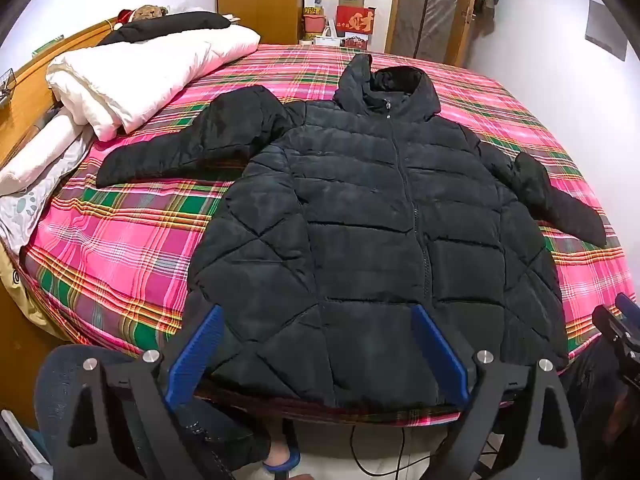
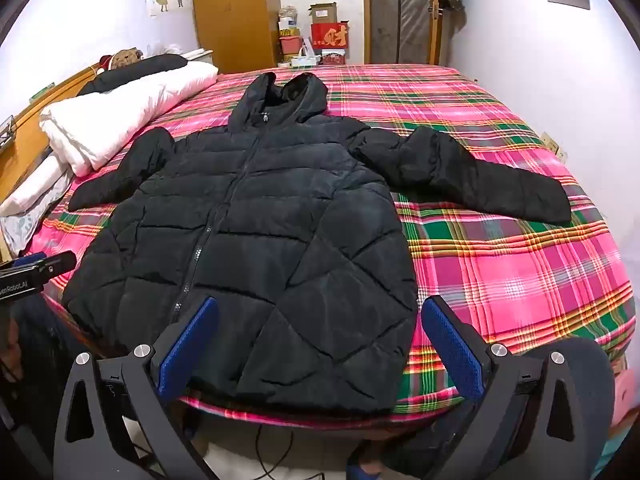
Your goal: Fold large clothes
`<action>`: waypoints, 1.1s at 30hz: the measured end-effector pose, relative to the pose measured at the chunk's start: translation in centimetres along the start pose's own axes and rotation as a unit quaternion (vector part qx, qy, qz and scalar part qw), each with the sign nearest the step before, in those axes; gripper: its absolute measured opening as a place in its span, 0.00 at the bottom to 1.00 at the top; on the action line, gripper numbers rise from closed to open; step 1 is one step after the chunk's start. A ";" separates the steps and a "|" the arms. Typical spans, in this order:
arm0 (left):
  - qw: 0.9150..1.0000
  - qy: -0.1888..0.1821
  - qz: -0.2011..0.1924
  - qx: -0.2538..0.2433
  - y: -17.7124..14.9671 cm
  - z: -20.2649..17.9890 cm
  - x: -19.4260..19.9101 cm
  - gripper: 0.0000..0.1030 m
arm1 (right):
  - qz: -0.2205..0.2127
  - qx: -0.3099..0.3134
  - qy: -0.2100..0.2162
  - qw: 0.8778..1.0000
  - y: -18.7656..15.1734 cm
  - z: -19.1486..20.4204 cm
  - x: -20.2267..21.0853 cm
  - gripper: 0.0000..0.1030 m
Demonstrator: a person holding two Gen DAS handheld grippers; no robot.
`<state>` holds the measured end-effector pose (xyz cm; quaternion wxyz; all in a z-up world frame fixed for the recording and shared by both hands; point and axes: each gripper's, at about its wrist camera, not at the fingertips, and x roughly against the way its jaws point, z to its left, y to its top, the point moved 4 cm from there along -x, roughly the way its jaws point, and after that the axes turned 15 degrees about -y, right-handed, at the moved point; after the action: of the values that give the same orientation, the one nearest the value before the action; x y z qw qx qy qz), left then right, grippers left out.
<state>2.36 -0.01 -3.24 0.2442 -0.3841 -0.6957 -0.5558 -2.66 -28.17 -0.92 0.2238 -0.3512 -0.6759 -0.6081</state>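
A black quilted hooded jacket lies front up and zipped on the plaid bed, both sleeves spread out to the sides and its hem at the near edge. My left gripper hovers above the hem's left half, jaws wide open, nothing between the blue pads. My right gripper hangs over the hem's right corner, also open and empty, with its right pad over bare bedsheet. The other gripper's body shows at each view's side edge.
The pink, green and yellow plaid bedsheet covers the bed. A folded white duvet and a dark garment lie at the far left by the wooden headboard. Boxes stand behind the bed. A foot in a blue slipper and cables are below.
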 end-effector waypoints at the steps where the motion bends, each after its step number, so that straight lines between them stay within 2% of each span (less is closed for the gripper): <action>1: 1.000 0.000 0.000 0.000 0.0 0.0 0.0 0.93 | 0.000 -0.001 0.001 1.000 0.0 0.0 0.0 0.98; 33: 1.000 0.003 0.001 -0.006 0.1 -0.3 0.1 0.93 | 0.001 0.001 -0.001 1.000 -0.1 0.1 -0.2 0.98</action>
<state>2.35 -0.31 -3.02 0.2446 -0.3849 -0.6913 -0.5604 -2.61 -28.13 -1.10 0.2242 -0.3520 -0.6763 -0.6070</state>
